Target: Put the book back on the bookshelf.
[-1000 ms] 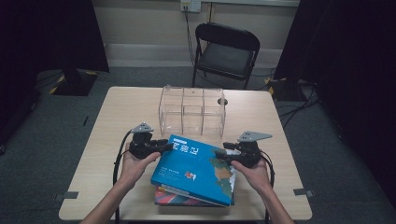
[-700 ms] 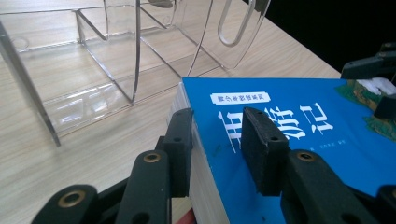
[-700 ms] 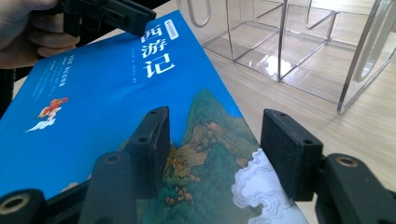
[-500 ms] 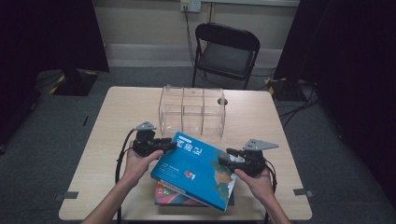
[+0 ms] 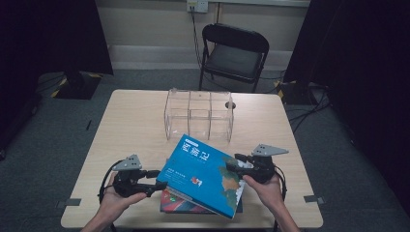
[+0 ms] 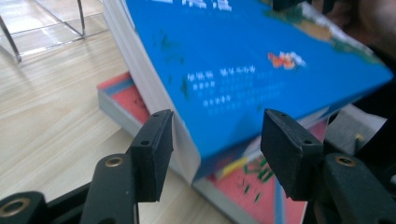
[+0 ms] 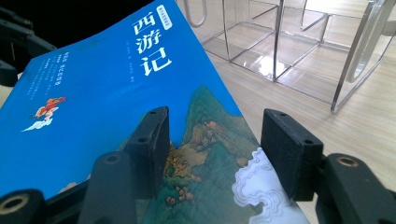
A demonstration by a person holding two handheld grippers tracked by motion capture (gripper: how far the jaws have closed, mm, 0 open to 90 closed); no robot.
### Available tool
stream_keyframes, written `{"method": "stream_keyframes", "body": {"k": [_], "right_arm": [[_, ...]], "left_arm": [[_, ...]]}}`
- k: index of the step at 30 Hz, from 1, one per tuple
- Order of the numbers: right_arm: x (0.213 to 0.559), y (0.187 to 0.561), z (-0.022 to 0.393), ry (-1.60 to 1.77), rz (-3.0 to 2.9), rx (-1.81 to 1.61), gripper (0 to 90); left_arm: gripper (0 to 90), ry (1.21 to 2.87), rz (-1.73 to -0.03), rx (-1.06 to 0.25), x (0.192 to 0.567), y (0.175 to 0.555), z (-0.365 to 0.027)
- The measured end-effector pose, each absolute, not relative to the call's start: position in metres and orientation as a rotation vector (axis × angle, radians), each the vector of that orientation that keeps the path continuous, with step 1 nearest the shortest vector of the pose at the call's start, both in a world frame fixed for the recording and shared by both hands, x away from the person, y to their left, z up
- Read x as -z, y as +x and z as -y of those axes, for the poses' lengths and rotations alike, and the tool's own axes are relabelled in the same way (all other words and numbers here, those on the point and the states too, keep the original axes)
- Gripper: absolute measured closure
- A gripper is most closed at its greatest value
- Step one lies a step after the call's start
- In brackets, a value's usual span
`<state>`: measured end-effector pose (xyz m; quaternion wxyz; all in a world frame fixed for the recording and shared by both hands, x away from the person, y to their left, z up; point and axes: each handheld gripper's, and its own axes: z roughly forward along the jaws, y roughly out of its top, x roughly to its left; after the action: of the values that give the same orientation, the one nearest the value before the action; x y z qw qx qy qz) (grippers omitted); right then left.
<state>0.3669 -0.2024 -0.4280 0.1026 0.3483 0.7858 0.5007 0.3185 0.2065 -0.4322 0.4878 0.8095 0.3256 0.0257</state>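
A thick blue book (image 5: 203, 174) with a mountain picture on its cover is tilted above a red book (image 5: 181, 203) that lies flat near the table's front edge. My right gripper (image 5: 233, 167) is shut on the blue book's right edge; the cover (image 7: 93, 93) runs between its jaws (image 7: 219, 135). My left gripper (image 5: 157, 181) is at the book's lower left corner. Its jaws have just been opening. They stand apart (image 6: 217, 135) on either side of the blue book's corner (image 6: 243, 60), not pressing it. The red book (image 6: 135, 100) shows below.
A clear plastic organizer (image 5: 199, 113) with several compartments stands on the wooden table (image 5: 130, 125) behind the books, close beyond the right gripper (image 7: 299, 46). A black folding chair (image 5: 234, 53) stands past the far edge. Cables trail from both grippers.
My left gripper has let go of the blue book's left edge, opened, and drawn back toward the near left. The book has tipped and slid slightly nearer. The right gripper keeps its hold.
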Motion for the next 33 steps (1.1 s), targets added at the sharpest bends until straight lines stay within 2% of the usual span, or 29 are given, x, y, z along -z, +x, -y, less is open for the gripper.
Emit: {"method": "stream_keyframes", "body": {"k": [8,17,30,31,32,33], "right_arm": [[0.426,0.364,0.203,1.029,-2.338,-1.457,42.7],[0.422,0.337,0.209,1.029,-2.337,-1.410,42.4],[0.420,0.304,0.214,1.014,-2.367,-1.405,39.4],[0.418,0.304,0.216,0.999,-2.391,-1.397,41.0],[0.418,0.305,0.217,0.997,-2.390,-1.402,44.6],[0.418,0.305,0.217,0.997,-2.390,-1.402,44.6]], "left_arm": [[43.6,1.952,-0.785,-0.033,0.437,0.323,-0.208],[47.9,1.947,-0.844,-0.159,0.435,0.338,-0.202],[50.5,1.922,-0.915,-0.176,0.434,0.368,-0.190],[47.4,1.903,-0.946,-0.158,0.434,0.372,-0.189],[47.0,1.903,-0.946,-0.158,0.434,0.372,-0.189],[47.0,1.874,-0.951,-0.142,0.434,0.371,-0.188]]}}
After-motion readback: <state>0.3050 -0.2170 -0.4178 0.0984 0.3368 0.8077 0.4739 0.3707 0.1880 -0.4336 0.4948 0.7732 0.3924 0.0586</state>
